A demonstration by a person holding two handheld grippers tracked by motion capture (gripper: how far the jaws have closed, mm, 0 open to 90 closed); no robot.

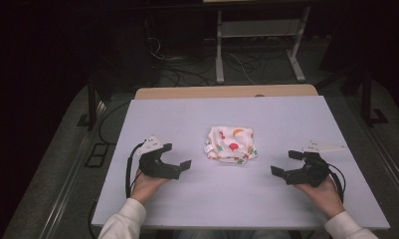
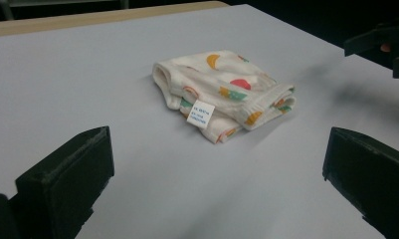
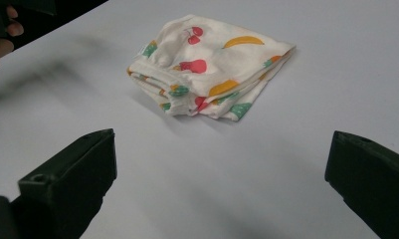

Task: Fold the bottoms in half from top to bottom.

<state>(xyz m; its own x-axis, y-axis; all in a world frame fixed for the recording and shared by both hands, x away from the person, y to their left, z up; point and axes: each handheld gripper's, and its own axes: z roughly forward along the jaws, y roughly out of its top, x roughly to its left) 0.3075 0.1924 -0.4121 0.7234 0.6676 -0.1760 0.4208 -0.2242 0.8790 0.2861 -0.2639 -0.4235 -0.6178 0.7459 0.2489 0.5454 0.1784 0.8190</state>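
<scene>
Left gripper [image 1: 178, 156] held low over the near left part of the bench [image 1: 187, 114], jaws wide apart, nothing between them. Right gripper [image 1: 285, 163] held low over the near right part, jaws wide apart too, also holding nothing. Both pointed in toward the middle.

Folded cloth [image 1: 231, 144] flat on the bench in the middle, between the two grippers and well apart from each. White with little bright shapes in red, orange, yellow and green. Small white tag [image 2: 200, 114] with tiny print sticking out of the cloth's near left side. Folded edges stacked in layers, seen in the right gripper view [image 3: 207, 67].

Pale light top on the bench, with a wooden strip [image 1: 227, 91] along the far edge. White sleeves [image 1: 125, 221] at the near edge.
</scene>
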